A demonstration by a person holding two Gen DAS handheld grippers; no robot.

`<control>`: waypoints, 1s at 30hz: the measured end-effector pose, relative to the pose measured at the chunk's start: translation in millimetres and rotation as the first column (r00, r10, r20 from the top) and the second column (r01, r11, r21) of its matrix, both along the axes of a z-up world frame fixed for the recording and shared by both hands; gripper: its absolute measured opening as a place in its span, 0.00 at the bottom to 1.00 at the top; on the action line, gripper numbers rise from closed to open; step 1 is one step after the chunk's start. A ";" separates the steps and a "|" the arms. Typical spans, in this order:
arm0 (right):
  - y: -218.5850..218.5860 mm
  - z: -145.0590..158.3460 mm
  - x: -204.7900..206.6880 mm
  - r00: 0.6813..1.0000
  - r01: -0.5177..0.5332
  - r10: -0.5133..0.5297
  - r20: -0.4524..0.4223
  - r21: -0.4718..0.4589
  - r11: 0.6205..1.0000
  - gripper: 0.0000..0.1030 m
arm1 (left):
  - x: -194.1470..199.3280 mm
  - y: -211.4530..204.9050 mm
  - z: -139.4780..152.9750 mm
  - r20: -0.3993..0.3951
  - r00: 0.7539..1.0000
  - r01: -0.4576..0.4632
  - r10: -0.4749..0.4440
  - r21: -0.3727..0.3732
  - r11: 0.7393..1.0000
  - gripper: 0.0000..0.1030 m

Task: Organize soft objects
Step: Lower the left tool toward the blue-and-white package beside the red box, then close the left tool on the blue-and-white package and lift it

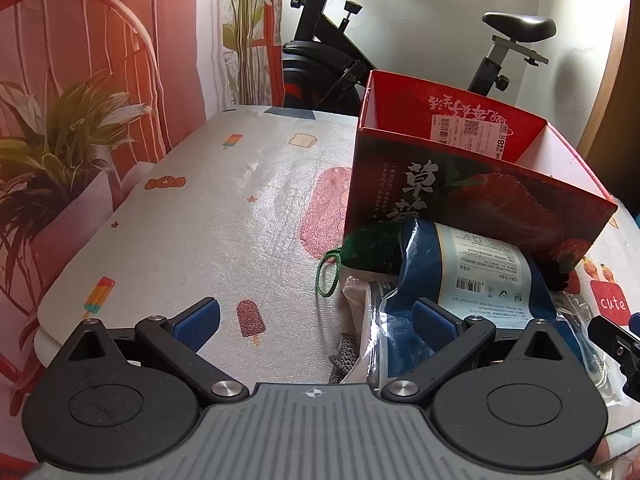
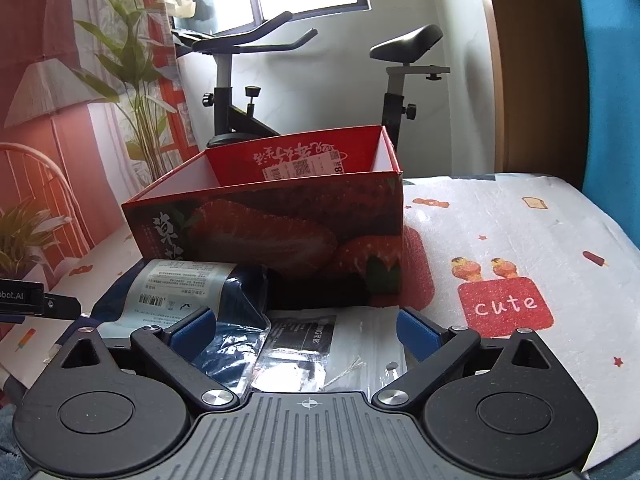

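Observation:
A pile of soft packages lies on the table in front of an open red strawberry box (image 1: 472,196) (image 2: 272,220). On top is a blue bag with a white label (image 1: 476,276) (image 2: 188,288). Beside it are a green mesh pouch (image 1: 372,248), a clear plastic packet (image 2: 340,344) (image 1: 360,320), a black soft item (image 2: 316,288) against the box, and a grey knitted piece (image 1: 344,356). My left gripper (image 1: 316,322) is open, low over the pile's left edge. My right gripper (image 2: 308,330) is open, just above the clear packet.
The table (image 1: 224,216) has a white cloth with ice-cream prints and a red "cute" patch (image 2: 506,304). An exercise bike (image 2: 248,92) stands behind it. A printed backdrop with plants (image 1: 68,140) hangs at the left. The other gripper shows at the frame edges (image 1: 616,344) (image 2: 36,300).

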State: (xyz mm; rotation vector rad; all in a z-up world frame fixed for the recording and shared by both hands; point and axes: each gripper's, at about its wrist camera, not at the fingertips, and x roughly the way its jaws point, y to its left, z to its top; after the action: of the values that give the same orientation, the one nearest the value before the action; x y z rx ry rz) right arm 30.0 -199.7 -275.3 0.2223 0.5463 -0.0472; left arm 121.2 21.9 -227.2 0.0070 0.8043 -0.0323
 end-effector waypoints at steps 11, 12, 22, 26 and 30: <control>3.3 13.8 21.7 0.994 -0.105 0.104 -0.045 -0.014 0.994 0.92 | 14.6 4.2 15.9 0.022 0.993 0.115 -0.113 -0.064 0.991 0.92; 3.9 14.8 25.1 0.992 -0.112 0.111 -0.052 -0.017 0.994 0.92 | 16.4 3.3 16.8 0.026 0.992 0.125 -0.124 -0.070 0.990 0.92; 4.6 43.4 79.9 0.982 -0.172 0.172 -0.084 0.009 0.985 0.93 | 42.5 -10.4 26.7 0.075 0.982 0.179 -0.175 -0.052 0.982 0.85; 4.6 44.4 88.0 0.980 -0.181 0.181 -0.082 0.002 0.983 0.91 | 45.3 -14.0 28.2 0.087 0.976 0.206 -0.200 -0.072 0.976 0.78; 4.1 28.4 89.6 0.973 -0.190 0.195 -0.126 0.056 0.980 0.79 | 44.8 -20.1 17.1 0.056 0.972 0.233 -0.228 -0.102 0.967 0.67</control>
State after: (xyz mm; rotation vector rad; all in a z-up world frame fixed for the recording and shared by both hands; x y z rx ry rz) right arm 119.6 -195.6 -247.0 0.2089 0.6982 0.1399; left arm 166.0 1.8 -210.1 -0.0008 0.7539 -0.2954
